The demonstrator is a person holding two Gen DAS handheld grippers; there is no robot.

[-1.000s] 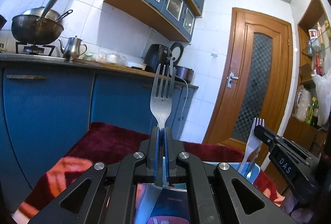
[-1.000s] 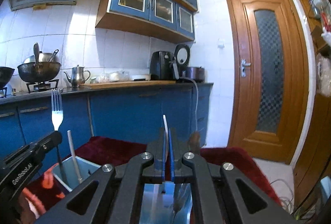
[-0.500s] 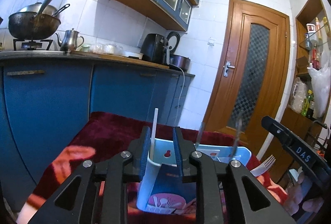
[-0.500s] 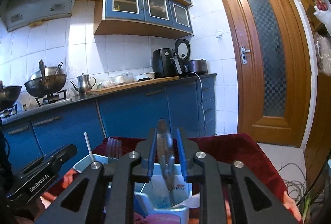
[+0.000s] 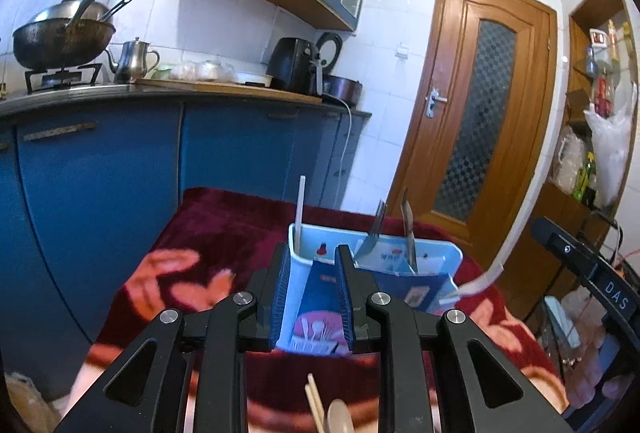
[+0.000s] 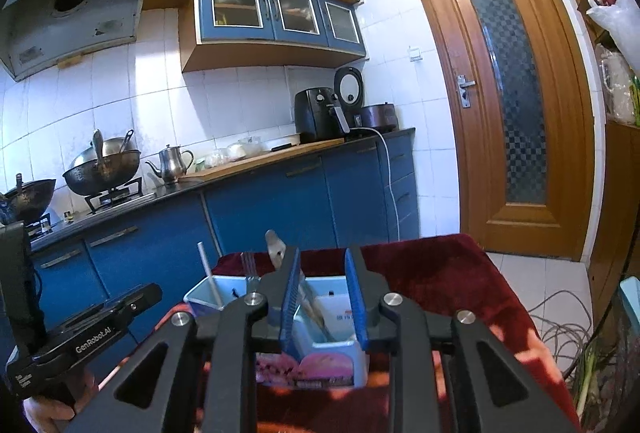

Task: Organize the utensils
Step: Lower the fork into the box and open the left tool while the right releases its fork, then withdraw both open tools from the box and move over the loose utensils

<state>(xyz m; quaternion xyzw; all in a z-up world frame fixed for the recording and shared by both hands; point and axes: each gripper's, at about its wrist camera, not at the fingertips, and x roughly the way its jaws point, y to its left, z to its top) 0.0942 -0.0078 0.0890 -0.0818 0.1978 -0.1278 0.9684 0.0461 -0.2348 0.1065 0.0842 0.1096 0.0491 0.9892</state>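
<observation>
Utensils, a fork (image 5: 373, 231) among them, stand in the blue caddy (image 5: 448, 265) just ahead of both spread, empty jaws. Below the left gripper (image 5: 312, 297) lie chopsticks (image 5: 314, 407); we judge they need a centred pinch next.

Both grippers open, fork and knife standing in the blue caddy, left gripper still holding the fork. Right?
Not quite: the left gripper holds nothing. In the left wrist view its jaws stand apart and empty, and the fork stands in the blue caddy beside the knife. The right gripper is open too.
</observation>
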